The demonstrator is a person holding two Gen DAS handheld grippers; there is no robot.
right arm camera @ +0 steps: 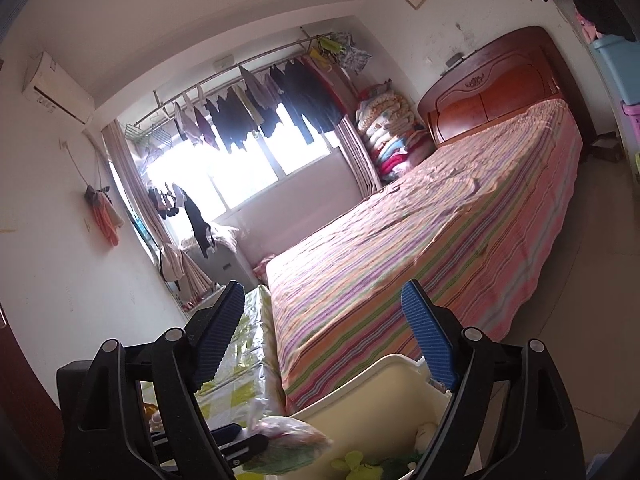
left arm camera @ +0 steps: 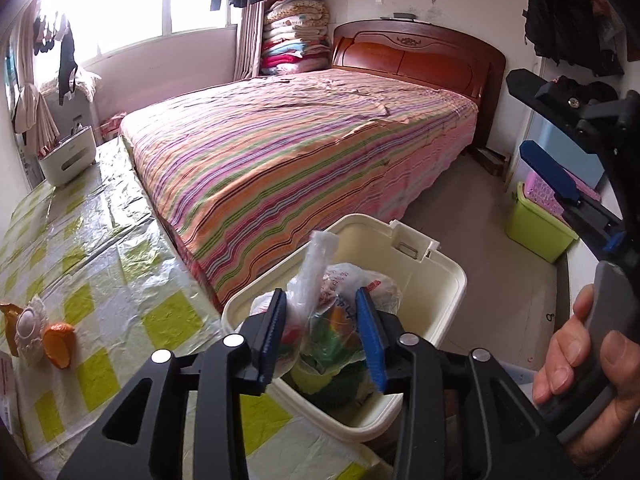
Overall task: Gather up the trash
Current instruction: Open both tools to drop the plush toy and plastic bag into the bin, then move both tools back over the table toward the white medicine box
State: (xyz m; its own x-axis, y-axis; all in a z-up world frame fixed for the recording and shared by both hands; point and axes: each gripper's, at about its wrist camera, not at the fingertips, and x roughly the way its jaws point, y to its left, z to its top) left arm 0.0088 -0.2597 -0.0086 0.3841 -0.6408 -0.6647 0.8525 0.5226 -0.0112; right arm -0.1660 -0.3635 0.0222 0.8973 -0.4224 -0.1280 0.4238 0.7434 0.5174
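Left tongs (left arm camera: 322,330) are standing narrowly apart around a clear plastic trash bag (left arm camera: 328,312); I cannot tell whether the pads are pressing it. Below them, the bag is hanging in the cream bin (left arm camera: 440,280), just beside the bench (left arm camera: 100,264). Right tongs (right arm camera: 324,336) are gaping wide and holding nothing, with the striped bed (right arm camera: 420,240) lying beyond them.

A bed (left arm camera: 304,148) with a striped cover stands against a wooden headboard (left arm camera: 416,52). Folded quilts (left arm camera: 296,32) are stacked beside the headboard, near the window (right arm camera: 240,168). Clothes (right arm camera: 272,100) hang on a rail above the window. An air conditioner (right arm camera: 56,88) is mounted on the wall. A green storage box (left arm camera: 536,228) sits on the floor.
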